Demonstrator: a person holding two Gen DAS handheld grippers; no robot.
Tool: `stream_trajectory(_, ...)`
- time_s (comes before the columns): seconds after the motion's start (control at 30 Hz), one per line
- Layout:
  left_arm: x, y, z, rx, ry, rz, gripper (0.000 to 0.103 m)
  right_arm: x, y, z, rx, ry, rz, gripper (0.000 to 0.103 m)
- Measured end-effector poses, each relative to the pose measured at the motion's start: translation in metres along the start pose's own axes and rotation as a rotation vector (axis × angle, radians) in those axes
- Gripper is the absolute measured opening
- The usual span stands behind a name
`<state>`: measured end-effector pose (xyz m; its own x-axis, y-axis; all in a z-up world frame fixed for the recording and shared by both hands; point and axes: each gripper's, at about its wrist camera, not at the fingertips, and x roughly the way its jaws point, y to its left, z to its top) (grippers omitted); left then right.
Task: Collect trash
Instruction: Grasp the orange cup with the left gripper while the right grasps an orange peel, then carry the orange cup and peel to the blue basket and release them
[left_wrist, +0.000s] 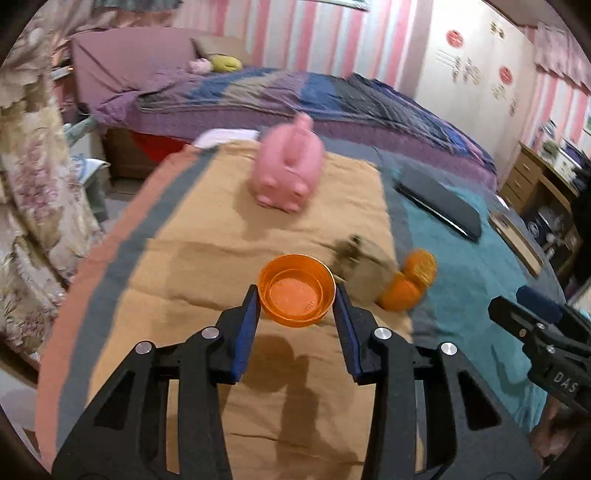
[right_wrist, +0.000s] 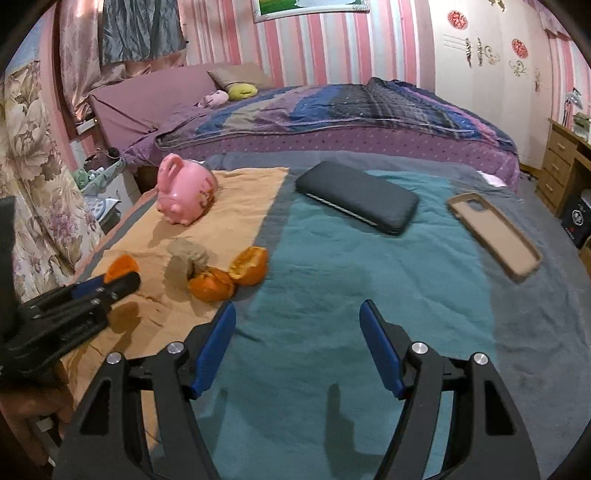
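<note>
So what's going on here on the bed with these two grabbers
A person is clearing trash off a cloth-covered surface with a hand-held tool in each hand. The left tool is shut on an orange cap, lifted above the tan cloth. The right tool is open and empty over the teal cloth. Two orange peel pieces and a crumpled brown wad lie uncollected near a pink piggy bank.
</note>
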<state>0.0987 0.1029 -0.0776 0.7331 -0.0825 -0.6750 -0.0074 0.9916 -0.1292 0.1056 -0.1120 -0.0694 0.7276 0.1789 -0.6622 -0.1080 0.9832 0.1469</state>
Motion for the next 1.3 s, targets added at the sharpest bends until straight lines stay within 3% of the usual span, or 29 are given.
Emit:
stream_trajectory(0.17, -0.003, 0.002, 0.006, 0.006, -0.022, 0.021, 0.039, 0.026, -0.002, 0.008, 0.071, 0.019, 0.032, 0.068)
stream_trajectory(0.33, -0.002, -0.002, 0.011, 0.024, -0.029, 0.018, 0.039, 0.052, 0.011, 0.022, 0.065, 0.012, 0.057, 0.058)
stream_trajectory(0.4, 0.001, -0.002, 0.013, 0.012, -0.024, 0.013, 0.039, 0.070, 0.019, 0.023, 0.043, 0.060, 0.043, 0.054)
stream_trajectory(0.47, 0.003, -0.002, 0.014, 0.005, -0.020, 0.013, 0.039, 0.079, 0.020, 0.023, 0.038, 0.100, 0.039, 0.043)
stream_trajectory(0.53, 0.005, -0.002, 0.014, 0.005, -0.017, 0.012, 0.039, 0.083, 0.021, 0.022, 0.036, 0.119, 0.052, 0.009)
stream_trajectory(0.67, 0.002, -0.003, 0.017, 0.003, -0.029, 0.010, 0.039, 0.064, 0.017, 0.027, 0.050, 0.049, 0.051, 0.007)
stream_trajectory(0.93, -0.022, -0.027, 0.023, 0.013, -0.088, -0.041, 0.039, -0.018, -0.014, 0.031, 0.031, -0.085, 0.014, 0.007)
stream_trajectory(1.17, -0.048, -0.113, 0.019, 0.103, -0.126, -0.206, 0.039, -0.091, -0.077, 0.017, 0.038, -0.147, -0.069, 0.007)
stream_trajectory(1.3, -0.066, -0.170, 0.011, 0.142, -0.136, -0.330, 0.039, -0.112, -0.102, 0.011, 0.044, -0.169, -0.107, 0.007)
